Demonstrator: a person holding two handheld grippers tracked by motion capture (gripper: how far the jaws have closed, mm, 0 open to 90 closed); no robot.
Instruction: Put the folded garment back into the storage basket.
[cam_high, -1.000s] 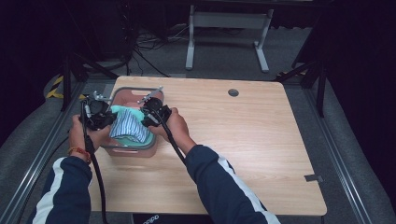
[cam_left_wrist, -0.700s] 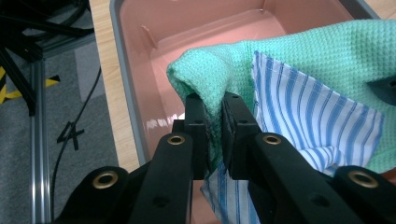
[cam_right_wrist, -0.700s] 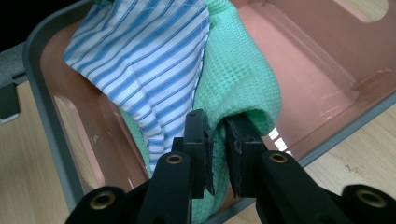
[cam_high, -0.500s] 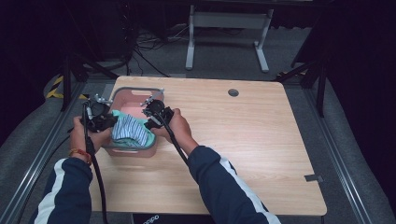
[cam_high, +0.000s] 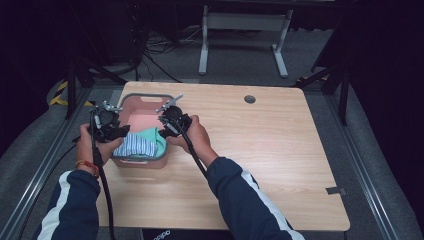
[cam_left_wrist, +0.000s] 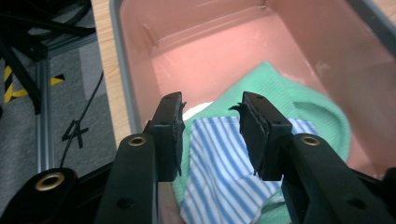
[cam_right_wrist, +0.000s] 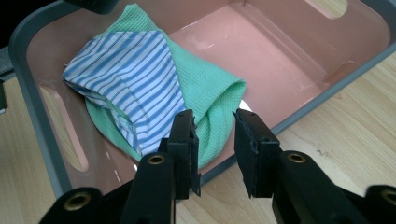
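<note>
A pink bin with a grey rim (cam_high: 145, 96) stands at the table's left. In its near end lie a blue-and-white striped cloth (cam_high: 134, 145) and a green cloth (cam_high: 156, 135) under it. My left gripper (cam_high: 118, 132) hangs at the bin's left side. In the left gripper view its jaws (cam_left_wrist: 212, 105) have just been opening and stand apart above the striped cloth (cam_left_wrist: 224, 158), with nothing pinched. My right gripper (cam_high: 164, 130) is at the bin's right wall. Its jaws (cam_right_wrist: 215, 119) have also just been opening, and the green cloth (cam_right_wrist: 201, 79) lies loose beyond the gap.
The wooden table top (cam_high: 280, 150) stretches bare to the right of the bin, with a round cable hole (cam_high: 249, 99) near its far edge. The bin's far half (cam_right_wrist: 261, 51) holds nothing. A metal stand (cam_high: 240, 20) is on the floor behind the table.
Both grippers let go of the cloths: their jaws went from closed to apart. The bundle that hung between them now rests lower in the bin. Both hands stayed nearly in place.
</note>
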